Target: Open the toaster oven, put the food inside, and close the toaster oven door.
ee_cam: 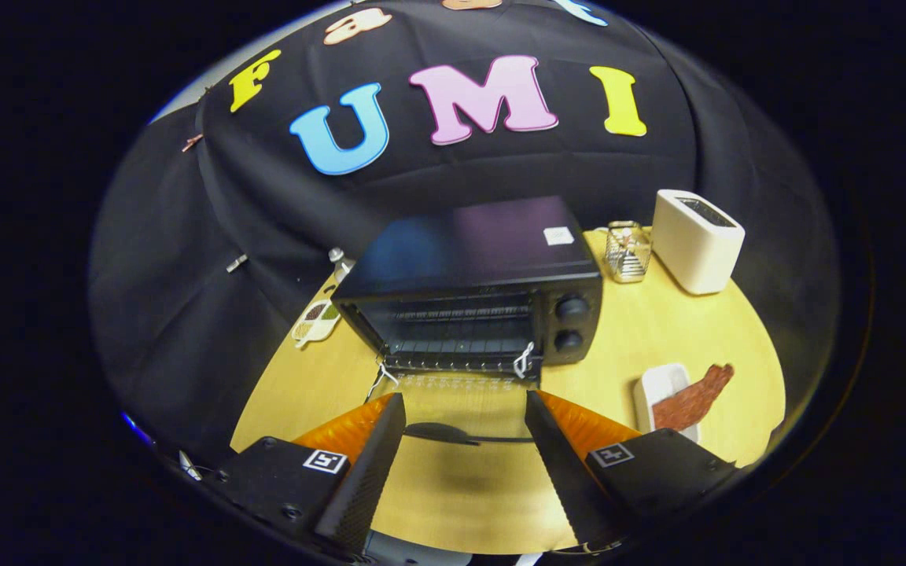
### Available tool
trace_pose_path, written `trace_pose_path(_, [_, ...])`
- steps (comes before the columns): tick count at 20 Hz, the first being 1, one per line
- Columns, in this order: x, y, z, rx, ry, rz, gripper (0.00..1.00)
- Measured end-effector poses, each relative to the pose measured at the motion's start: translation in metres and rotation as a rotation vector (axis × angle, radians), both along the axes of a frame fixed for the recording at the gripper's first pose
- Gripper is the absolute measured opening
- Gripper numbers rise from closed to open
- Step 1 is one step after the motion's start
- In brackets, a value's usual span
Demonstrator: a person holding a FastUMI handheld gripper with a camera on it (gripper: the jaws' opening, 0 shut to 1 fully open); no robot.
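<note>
Oven open, food not yet loaded.
Toaster oven (475, 295) door (453, 409) lies down between spread gripper (465, 409) jaws, nothing held; next probably grab meat strip (693, 399) on white dish (661, 387), right.

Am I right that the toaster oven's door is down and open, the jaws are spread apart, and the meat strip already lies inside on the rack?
Not quite. The gripper view shows the meat strip still on the small white dish on the table, right of the toaster oven. The door is down and open, and the gripper jaws are spread.

One toaster oven (473, 295); one toaster (697, 240)
</note>
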State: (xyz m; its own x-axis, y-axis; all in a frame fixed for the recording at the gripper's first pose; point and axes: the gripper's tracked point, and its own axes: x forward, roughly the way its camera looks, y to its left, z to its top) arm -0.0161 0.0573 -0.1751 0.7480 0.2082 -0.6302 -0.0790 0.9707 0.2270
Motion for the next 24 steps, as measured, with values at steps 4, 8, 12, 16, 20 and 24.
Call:
trace_pose_path(4, [-0.003,-0.059,0.026,0.038,0.058,0.060,0.95])
trace_pose_path(8, [-0.006,-0.119,0.032,0.116,0.155,0.099,0.95])
trace_pose_path(12, [-0.008,-0.165,0.034,0.186,0.212,0.179,0.94])
trace_pose_path(16, [-0.021,-0.202,0.002,0.195,0.356,0.237,0.94])
trace_pose_path(20, [-0.019,-0.226,-0.028,0.273,0.486,0.244,0.94])
trace_pose_path(24, [-0.020,-0.245,-0.061,0.338,0.634,0.251,0.94])
